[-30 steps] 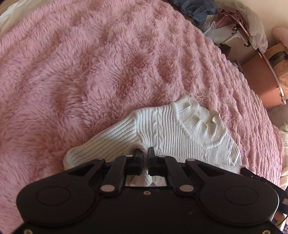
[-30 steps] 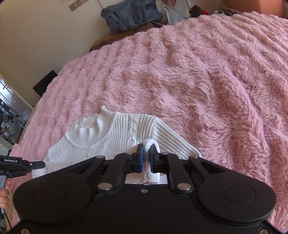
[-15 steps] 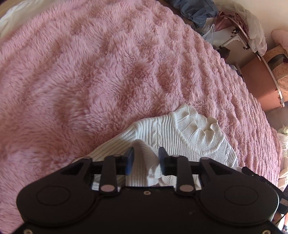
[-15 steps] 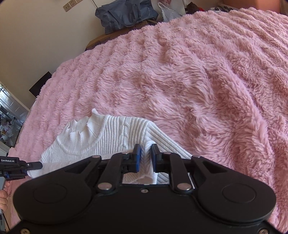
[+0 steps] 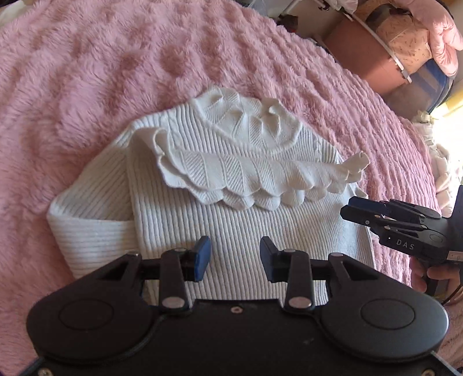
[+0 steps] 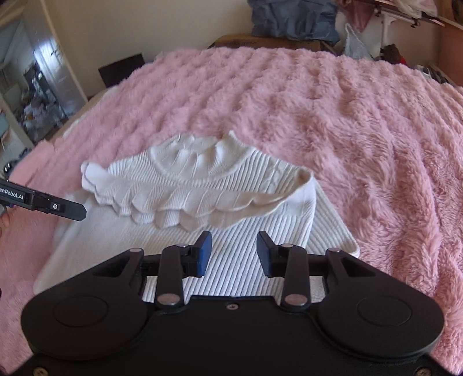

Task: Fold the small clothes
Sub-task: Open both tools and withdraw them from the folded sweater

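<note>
Release has just happened: a second ago both tongs pinched the hem of the white ribbed sweater (image 5: 246,202), and now the left gripper (image 5: 235,257) and right gripper (image 6: 233,251) hang over it with jaws spread, gripping nothing. Its scalloped hem (image 6: 188,202) lies folded up across the chest below the ruffled collar (image 5: 254,121), so this fold looks done. The sweater rests on a fluffy pink blanket (image 6: 347,115) covering a bed, with a blue bag (image 6: 292,20) and clutter by the wall.

bare pink blanket (image 6: 332,110) all round white sweater (image 6: 231,245), right gripper (image 5: 351,209) at its edge
</note>
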Demonstrator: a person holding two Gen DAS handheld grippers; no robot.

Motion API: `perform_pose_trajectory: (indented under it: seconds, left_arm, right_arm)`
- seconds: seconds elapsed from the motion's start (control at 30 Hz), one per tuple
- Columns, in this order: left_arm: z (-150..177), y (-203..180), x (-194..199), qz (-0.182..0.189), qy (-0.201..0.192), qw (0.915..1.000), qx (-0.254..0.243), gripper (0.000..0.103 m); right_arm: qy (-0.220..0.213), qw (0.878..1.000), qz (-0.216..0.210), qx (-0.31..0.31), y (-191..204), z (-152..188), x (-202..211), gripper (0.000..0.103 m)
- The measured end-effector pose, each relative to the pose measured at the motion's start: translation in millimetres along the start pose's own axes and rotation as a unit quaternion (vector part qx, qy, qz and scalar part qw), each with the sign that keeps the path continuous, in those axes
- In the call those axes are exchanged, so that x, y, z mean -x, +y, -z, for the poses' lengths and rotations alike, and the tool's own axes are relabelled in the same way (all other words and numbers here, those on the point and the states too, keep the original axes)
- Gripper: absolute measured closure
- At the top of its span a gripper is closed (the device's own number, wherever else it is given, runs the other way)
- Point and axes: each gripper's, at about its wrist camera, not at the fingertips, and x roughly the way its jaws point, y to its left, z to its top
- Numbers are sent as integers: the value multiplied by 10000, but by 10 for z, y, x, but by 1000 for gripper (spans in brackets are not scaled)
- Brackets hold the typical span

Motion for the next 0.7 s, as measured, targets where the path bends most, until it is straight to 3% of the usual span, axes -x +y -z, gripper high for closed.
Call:
perform_pose_trajectory:
  seconds: [0.17, 0.37, 0.53, 0.6, 0.7]
  left_arm:
    - [-148, 57, -94, 14, -315, 9993, 204, 66]
    - [-443, 85, -47, -339, -775, 9961, 256, 66]
    - [-546, 200, 142, -28, -1367, 9883, 676, 66]
    - [-536, 179, 175, -8, -1354, 9889, 620, 66]
    - [-426, 95, 207, -308, -1185, 9921, 268, 66]
  right_arm:
    - [36, 9999, 137, 65, 9, -51, -187, 68]
    - [-76, 9995, 293, -77, -41, -255, -366, 68]
    - [-389, 9976, 350, -453, -150, -417, -421, 68]
    - [-401, 9970, 333, -580, -185, -446, -393, 68]
    - [-385, 9969, 305, -608, -186, -391, -266, 68]
